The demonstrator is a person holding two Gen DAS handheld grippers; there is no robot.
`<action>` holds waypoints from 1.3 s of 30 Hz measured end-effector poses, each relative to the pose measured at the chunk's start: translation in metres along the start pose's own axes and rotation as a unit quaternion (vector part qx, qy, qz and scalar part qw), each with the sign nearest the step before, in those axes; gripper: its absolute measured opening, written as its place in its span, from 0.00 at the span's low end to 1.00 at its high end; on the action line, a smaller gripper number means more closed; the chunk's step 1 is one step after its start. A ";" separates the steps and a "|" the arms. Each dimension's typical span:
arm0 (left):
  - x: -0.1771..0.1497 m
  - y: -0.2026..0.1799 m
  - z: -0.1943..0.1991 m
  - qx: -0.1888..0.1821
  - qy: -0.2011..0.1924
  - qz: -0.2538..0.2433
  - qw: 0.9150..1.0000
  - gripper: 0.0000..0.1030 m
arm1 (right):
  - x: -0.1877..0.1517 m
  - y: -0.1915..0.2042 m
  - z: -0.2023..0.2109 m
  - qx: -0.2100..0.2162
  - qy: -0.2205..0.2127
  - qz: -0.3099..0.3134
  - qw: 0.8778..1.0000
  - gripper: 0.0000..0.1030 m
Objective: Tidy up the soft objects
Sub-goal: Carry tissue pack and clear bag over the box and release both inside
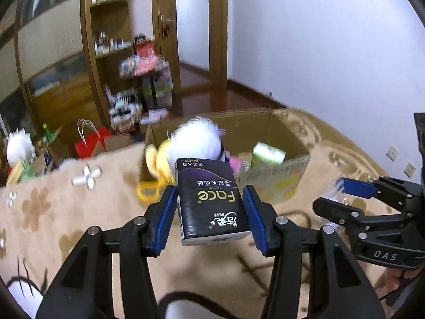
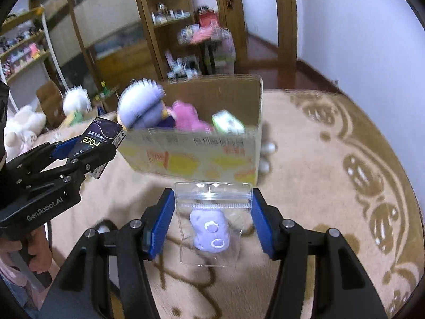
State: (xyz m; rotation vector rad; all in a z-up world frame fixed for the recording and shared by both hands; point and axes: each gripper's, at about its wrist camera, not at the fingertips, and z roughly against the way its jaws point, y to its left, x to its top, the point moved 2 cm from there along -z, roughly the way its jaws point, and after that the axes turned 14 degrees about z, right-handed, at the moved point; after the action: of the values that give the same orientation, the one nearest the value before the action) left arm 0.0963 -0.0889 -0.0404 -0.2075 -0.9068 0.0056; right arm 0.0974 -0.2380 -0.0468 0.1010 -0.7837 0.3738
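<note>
My left gripper [image 1: 209, 196] is shut on a black "Face" tissue pack [image 1: 209, 199] and holds it above the bed, just before the cardboard box [image 1: 276, 175]. The pack also shows in the right wrist view [image 2: 102, 135]. My right gripper [image 2: 212, 199] is shut on a clear zip bag [image 2: 212, 212] with a small purple soft toy [image 2: 209, 231] inside, close to the box's near wall [image 2: 194, 156]. The box holds a white fluffy plush [image 1: 198, 138], a pink plush [image 2: 186, 118] and a green pack [image 2: 228, 123].
A beige patterned blanket [image 2: 332, 186] covers the bed. Wooden shelves [image 1: 111, 53] with clutter stand behind. A red bag [image 1: 89, 145] and plush toys [image 2: 24, 127] lie beyond the bed's far edge. White clips [image 1: 87, 176] and a yellow item [image 1: 148, 191] lie left of the box.
</note>
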 end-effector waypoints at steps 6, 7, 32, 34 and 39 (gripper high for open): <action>0.033 0.000 0.012 -0.019 -0.027 0.000 0.999 0.48 | 0.016 0.007 0.006 -0.004 -0.066 -0.006 0.998 0.59; 0.040 0.000 0.012 -0.016 -0.034 -0.006 0.999 0.48 | 0.019 0.007 0.007 -0.003 -0.071 -0.008 0.997 0.59; 0.115 -0.011 -0.069 -0.039 0.011 0.011 0.999 0.49 | 0.075 -0.014 -0.045 -0.012 -0.123 0.030 0.992 0.59; 0.116 -0.010 -0.076 -0.035 0.018 0.010 0.999 0.49 | 0.076 -0.017 -0.051 -0.002 -0.121 0.023 0.992 0.59; 0.109 -0.009 -0.088 -0.029 0.035 0.015 0.999 0.49 | 0.073 -0.018 -0.059 0.001 -0.122 0.029 0.992 0.59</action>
State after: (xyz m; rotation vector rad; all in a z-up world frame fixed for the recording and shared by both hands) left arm 0.2317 -0.1032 -0.0061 -0.2738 -0.8345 -0.0010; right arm 0.1906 -0.2199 -0.0361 0.1285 -1.0295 0.4224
